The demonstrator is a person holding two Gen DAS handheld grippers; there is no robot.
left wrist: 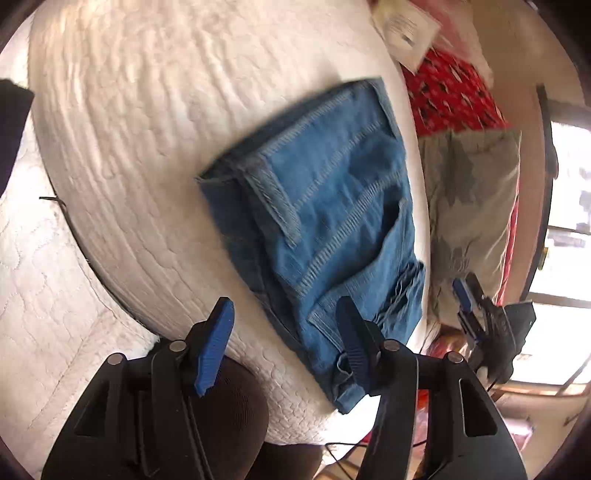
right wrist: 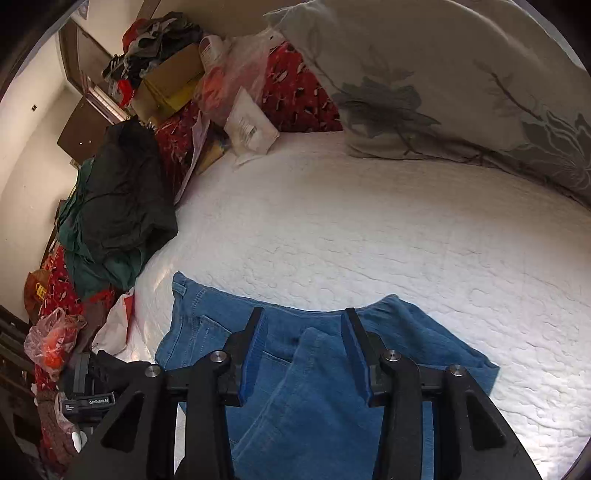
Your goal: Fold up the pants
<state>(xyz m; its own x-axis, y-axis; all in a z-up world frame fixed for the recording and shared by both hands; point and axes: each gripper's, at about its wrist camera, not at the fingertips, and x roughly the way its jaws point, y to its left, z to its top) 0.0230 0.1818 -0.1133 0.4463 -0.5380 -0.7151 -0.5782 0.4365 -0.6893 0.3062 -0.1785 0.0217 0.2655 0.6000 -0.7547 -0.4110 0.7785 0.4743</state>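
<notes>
Left wrist view first: the jeans (left wrist: 332,229) sit folded into a compact blue bundle on the white quilt (left wrist: 147,147), near the bed's edge. The left gripper (left wrist: 288,332) hangs just above the bundle's near end with its jaws apart and nothing between them; one blue pad overlaps the denim in the picture, the other is over bare quilt. Off to the right you can see the right gripper (left wrist: 467,306), over by the grey floral pillow (left wrist: 476,192), and behind that a red patterned cloth (left wrist: 450,96) plus a white packet (left wrist: 404,27) at the top. Something dark brown and rounded (left wrist: 229,417) sits low under the left gripper; can't tell what it is. This view is pretty smeared. Right wrist view is sharper: the jeans (right wrist: 317,369) lie right under the right gripper (right wrist: 304,354), jaws released, pads clear of the fabric, nothing gripped. Only this view shows the clutter along the bed's far side: a dark green clothes heap (right wrist: 118,206), a cardboard box (right wrist: 168,86) stuffed with clothes, plastic bags (right wrist: 53,341), and the pillow (right wrist: 461,81) leaning along the back. Most of the quilt (right wrist: 369,229) past the jeans is bare.
</notes>
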